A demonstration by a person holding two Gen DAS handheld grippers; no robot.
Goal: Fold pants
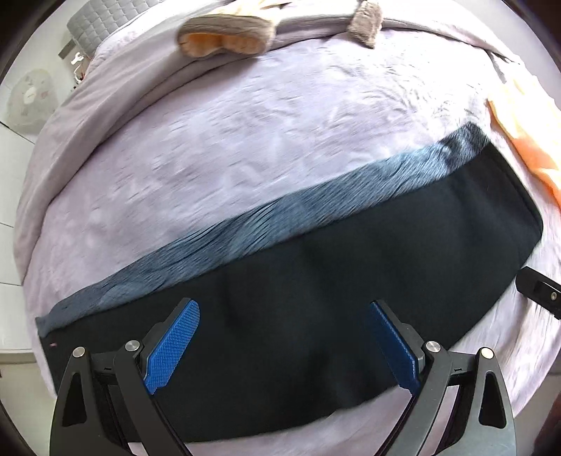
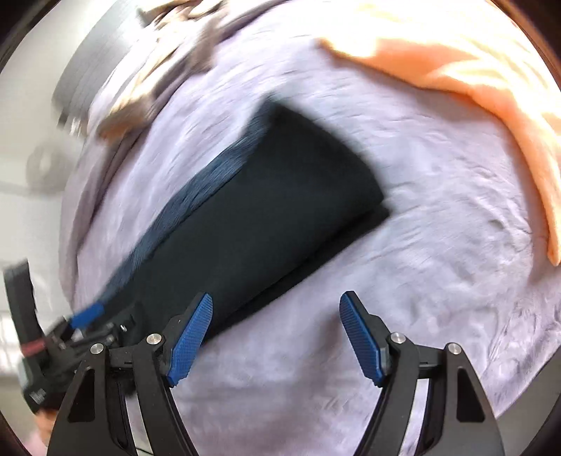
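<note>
Hovering—both grippers (image 1: 285, 345) (image 2: 277, 336) wide—over pants (image 1: 315, 273)

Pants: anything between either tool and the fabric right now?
Nothing visible. The left tool hangs open directly over the dark pants, with only air between. The right tool is open over the lilac bedcover beside the pants' near edge. The orange cloth lies off to the side, clear of both.

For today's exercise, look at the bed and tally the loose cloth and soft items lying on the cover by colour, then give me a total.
Black, pants: 1
Orange, cloth: 1
Grey-brown, fluffy items, the larger with an orange lining and the smaller: 2
Total: 4
All lie on the lilac bed cover.
</note>
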